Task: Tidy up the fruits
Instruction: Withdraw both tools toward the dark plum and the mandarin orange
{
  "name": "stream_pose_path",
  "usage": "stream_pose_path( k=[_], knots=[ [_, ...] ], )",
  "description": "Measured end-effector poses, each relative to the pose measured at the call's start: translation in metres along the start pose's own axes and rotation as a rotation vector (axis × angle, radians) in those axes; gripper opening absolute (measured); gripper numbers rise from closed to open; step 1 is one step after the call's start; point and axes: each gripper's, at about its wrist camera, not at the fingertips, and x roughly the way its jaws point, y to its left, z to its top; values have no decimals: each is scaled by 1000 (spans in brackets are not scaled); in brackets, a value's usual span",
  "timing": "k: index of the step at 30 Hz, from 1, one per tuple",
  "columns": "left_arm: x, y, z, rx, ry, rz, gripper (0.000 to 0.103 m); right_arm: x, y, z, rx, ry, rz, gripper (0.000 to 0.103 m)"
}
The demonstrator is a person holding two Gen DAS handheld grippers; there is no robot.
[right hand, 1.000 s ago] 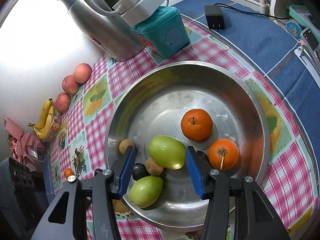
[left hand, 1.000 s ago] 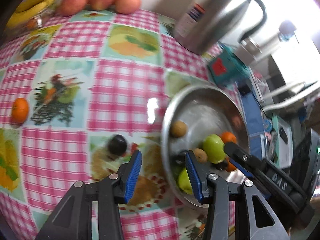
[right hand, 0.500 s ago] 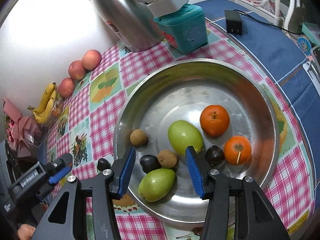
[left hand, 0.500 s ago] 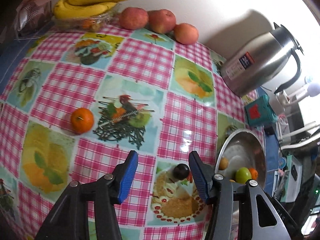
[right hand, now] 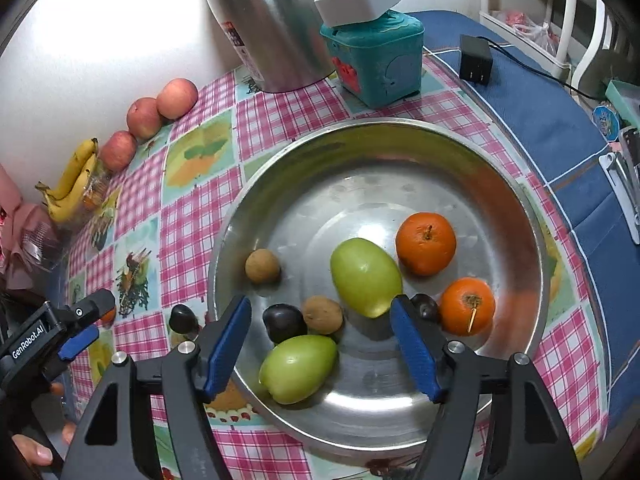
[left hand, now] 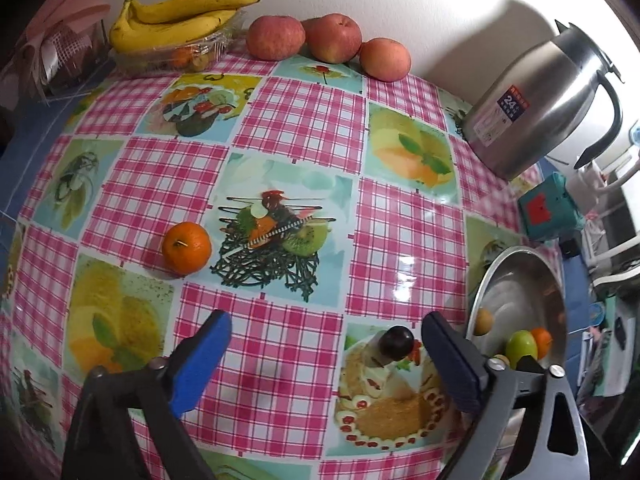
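kettle [left hand: 536, 108] and apples [left hand: 328, 38] stand well behind the loose orange [left hand: 186, 247].

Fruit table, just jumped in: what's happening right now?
A person is gathering loose fruit into the steel bowl, which already holds two oranges, two green fruits and several small ones. Both hand-held grippers are empty with jaws opening. The left hand-held gripper hangs over the tablecloth near a dark plum and an orange, both outside the bowl. The right hand-held gripper hovers over the bowl.
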Motion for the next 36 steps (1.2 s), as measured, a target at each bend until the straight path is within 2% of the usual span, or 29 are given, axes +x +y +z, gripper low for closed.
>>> stream_pose_path(
  k=[10,11,12,13,29,36],
  knots=[
    [0,-2,-2,18,-22,35,103,-1,1,0,-18,-11,-17,74],
    [1,-2,-2,22,-20,48,103,-1,1,0,-23,-19,-21,77],
    [2,-2,-2,25,-18,55,103,-2,1,-1,-29,-28,-26,92],
    [2,-2,-2,26,-18,56,103,-2,2,0,-33,-32,-28,102],
    [2,-8,-3,100,-23,95,103,-1,8,-1,-72,-41,-49,102],
    [-7,-1,2,145,-76,151,103,0,14,-2,-97,-42,-55,102]
  ],
)
